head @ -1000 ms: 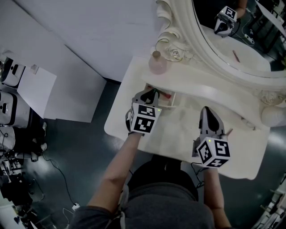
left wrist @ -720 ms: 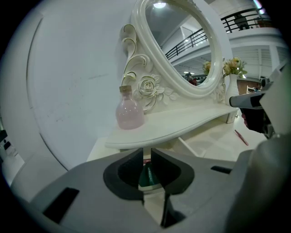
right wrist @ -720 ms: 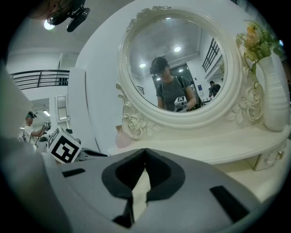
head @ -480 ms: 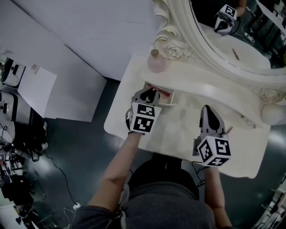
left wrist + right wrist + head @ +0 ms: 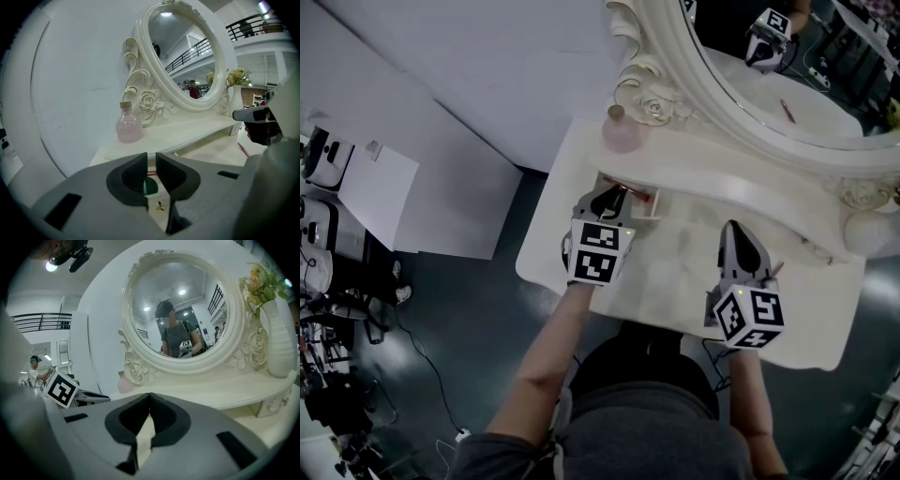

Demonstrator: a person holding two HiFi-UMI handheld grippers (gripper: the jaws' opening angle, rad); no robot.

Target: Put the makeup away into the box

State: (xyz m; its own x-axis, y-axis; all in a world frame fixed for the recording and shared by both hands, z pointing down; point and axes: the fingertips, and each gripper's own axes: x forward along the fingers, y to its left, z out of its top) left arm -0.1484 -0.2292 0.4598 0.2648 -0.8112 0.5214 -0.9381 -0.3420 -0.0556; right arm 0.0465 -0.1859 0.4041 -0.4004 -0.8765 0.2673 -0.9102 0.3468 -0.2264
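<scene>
The makeup left outside is a slim red pencil [image 5: 243, 149], lying flat on the tabletop [image 5: 675, 281] to the right, beyond the right gripper [image 5: 739, 239] and near the foot of the mirror [image 5: 741, 112]. I'd judge it light, stiff and apt to roll. It is also too thin for a loose pinch, so it is best taken across its shaft about mid-length.

The small white box [image 5: 658, 210] sits at the far left of the table, under the shelf. It already holds a red stick [image 5: 643, 196] and a dark green item [image 5: 150, 186]; what else is in it I cannot tell.

The left gripper [image 5: 611, 195] hangs right over the box. Its jaws have just been opening to a narrow gap, with nothing between the pads. The right gripper's jaws are closed together and empty.

A pink bottle [image 5: 622, 134] stands on the shelf just beyond the box.
</scene>
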